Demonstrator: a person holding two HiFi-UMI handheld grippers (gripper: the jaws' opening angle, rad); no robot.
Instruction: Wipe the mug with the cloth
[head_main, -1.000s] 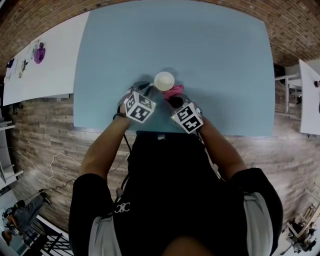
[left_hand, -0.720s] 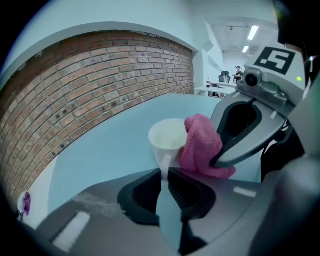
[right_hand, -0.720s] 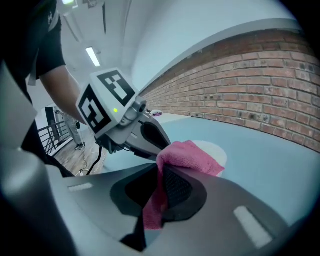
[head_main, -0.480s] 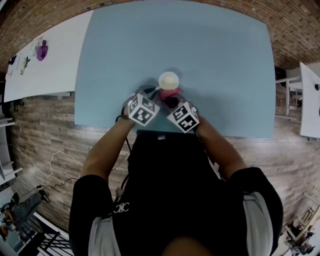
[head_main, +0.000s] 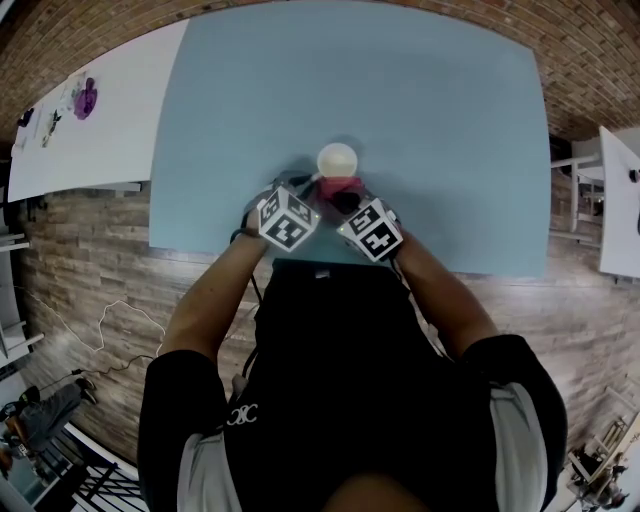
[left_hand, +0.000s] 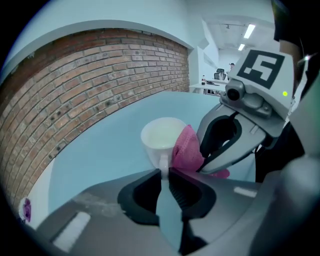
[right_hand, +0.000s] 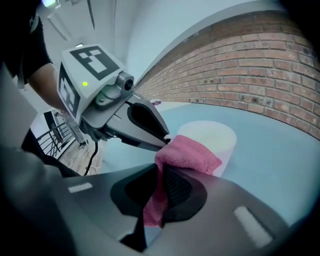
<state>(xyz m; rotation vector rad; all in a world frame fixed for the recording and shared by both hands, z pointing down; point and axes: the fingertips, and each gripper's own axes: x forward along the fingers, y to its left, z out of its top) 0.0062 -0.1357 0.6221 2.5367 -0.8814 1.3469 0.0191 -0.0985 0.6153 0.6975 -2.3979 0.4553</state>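
1. Nearest, from the head view: black shirt (head_main: 330, 400) across the bottom, two forearms (head_main: 215, 290) stretching forward over the near edge of the blue table (head_main: 430, 90).
2. Just ahead of the wrists, both marker cubes (head_main: 285, 218) side by side, tilted in towards each other and nosing downward.
3. Left gripper (left_hand: 164, 173): jaws almost together, nipped onto the white handle (left_hand: 163, 161), only that thin loop between the pads.
4. Right gripper (right_hand: 159, 189): jaws clamped on the pink cloth (right_hand: 189, 154), one tail hanging down through the gap, the bunched end pushed out past the tips.
5. Tips of the two grippers right beside each other, on the handle side.
6. Cloth wad pressed against the side of the mug (left_hand: 161, 134), up near the rim, just right of the handle as the left gripper view has it.
7. Mug upright, mouth up, pale inside, over the near middle of the table (base hidden behind the jaws, so standing or lifted: cannot tell).
8. Beyond the mug, blue tabletop running on to its far edge.
9. Farthest out: a white table (head_main: 100, 120) off to the left, and a red brick wall (left_hand: 90, 85) behind it all.
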